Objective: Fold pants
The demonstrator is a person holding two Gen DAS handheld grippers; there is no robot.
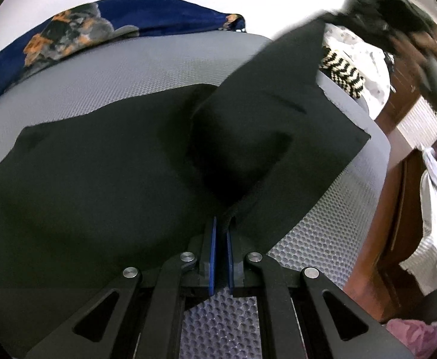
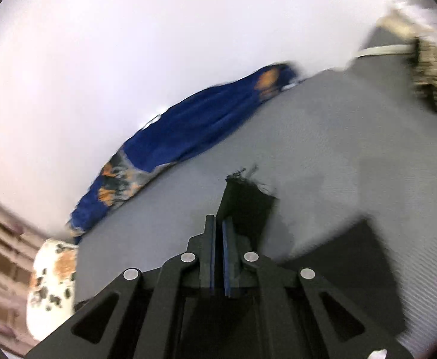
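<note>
The black pants (image 1: 99, 179) lie spread on a grey textured mat (image 1: 128, 74). My left gripper (image 1: 221, 224) is shut on a bunched edge of the pants near the mat's front. One leg (image 1: 278, 95) rises up and right toward my right gripper, seen blurred at the upper right (image 1: 397, 9). In the right wrist view my right gripper (image 2: 218, 221) is shut on a frayed black end of the pants (image 2: 245, 200), held above the grey mat (image 2: 338, 149). More black cloth (image 2: 353, 269) hangs below on the right.
A blue patterned cloth (image 1: 114, 24) lies along the mat's far edge; it also shows in the right wrist view (image 2: 188, 122). A black-and-white striped fabric (image 1: 342, 71) and white cloths (image 1: 365, 56) lie at the right. Brown wooden furniture (image 1: 397, 209) stands beside the mat.
</note>
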